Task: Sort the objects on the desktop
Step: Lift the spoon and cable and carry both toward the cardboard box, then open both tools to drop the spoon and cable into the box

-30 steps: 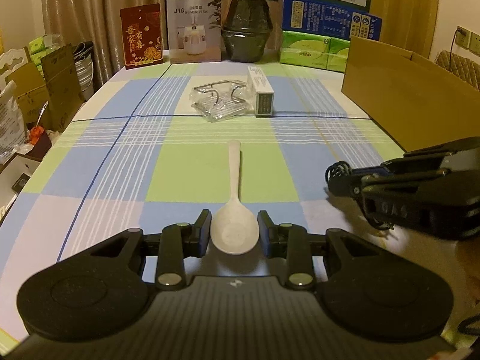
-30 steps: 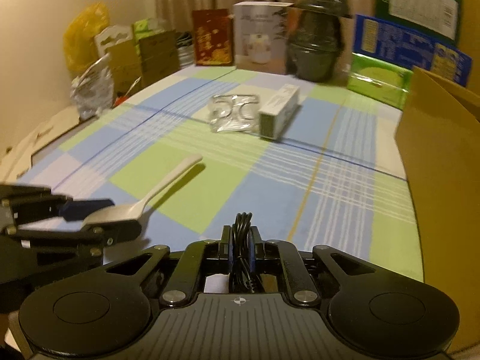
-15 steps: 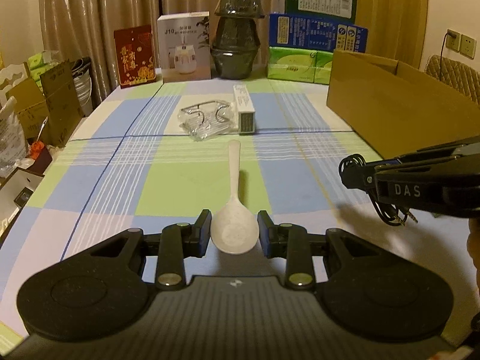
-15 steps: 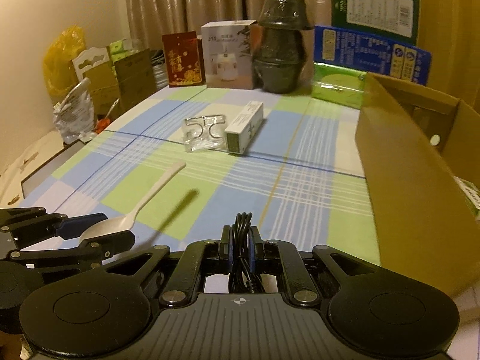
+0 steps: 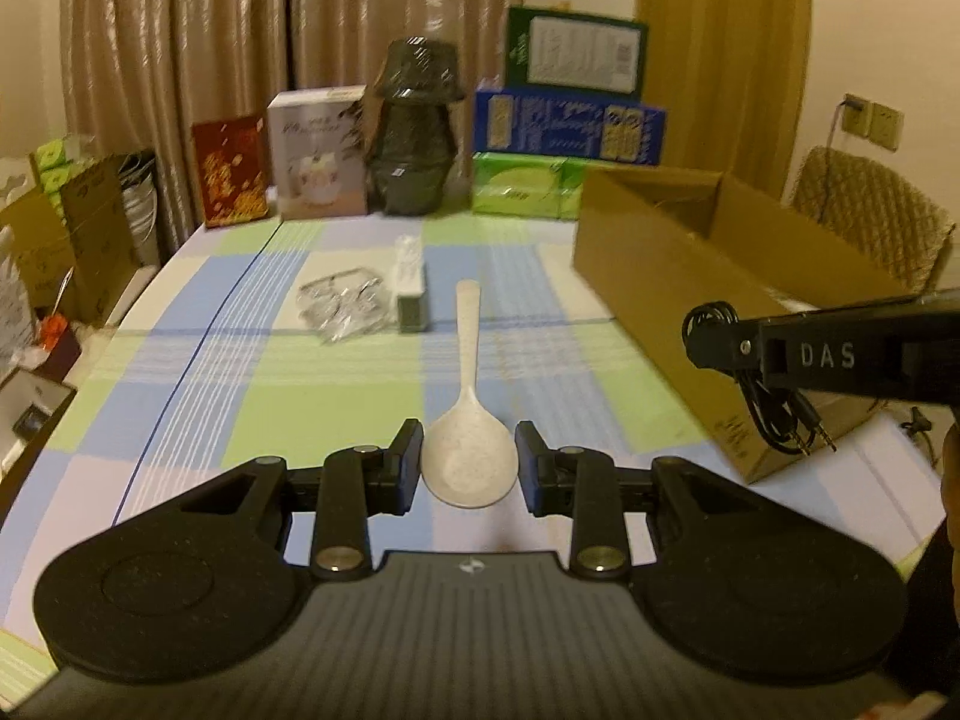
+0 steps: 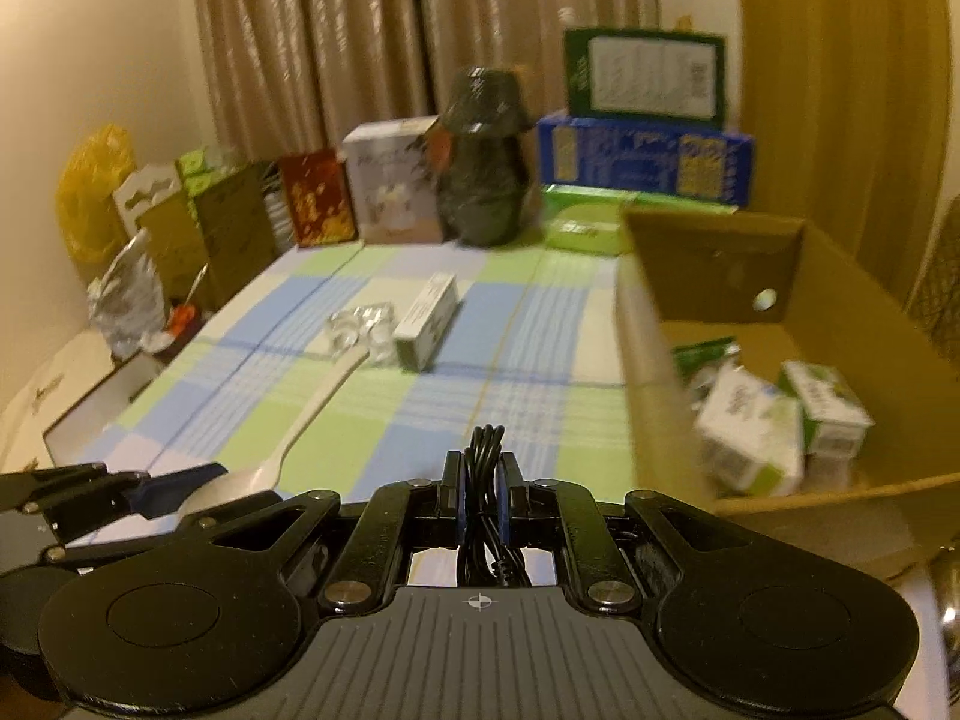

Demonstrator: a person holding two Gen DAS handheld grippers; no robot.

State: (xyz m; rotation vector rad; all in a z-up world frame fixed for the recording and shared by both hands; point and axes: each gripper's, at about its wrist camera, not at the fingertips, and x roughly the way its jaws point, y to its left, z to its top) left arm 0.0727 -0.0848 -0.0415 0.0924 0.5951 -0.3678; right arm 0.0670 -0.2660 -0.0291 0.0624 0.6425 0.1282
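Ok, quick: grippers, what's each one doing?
Left gripper: shut on the spoon.
Right gripper: shut on the cable.

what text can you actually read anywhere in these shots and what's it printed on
"DAS": raised letters on the side of the right gripper, seen from the left wrist view.
Print on the green box, blue box, white box and red packet at the table's far end: too blurred to read.
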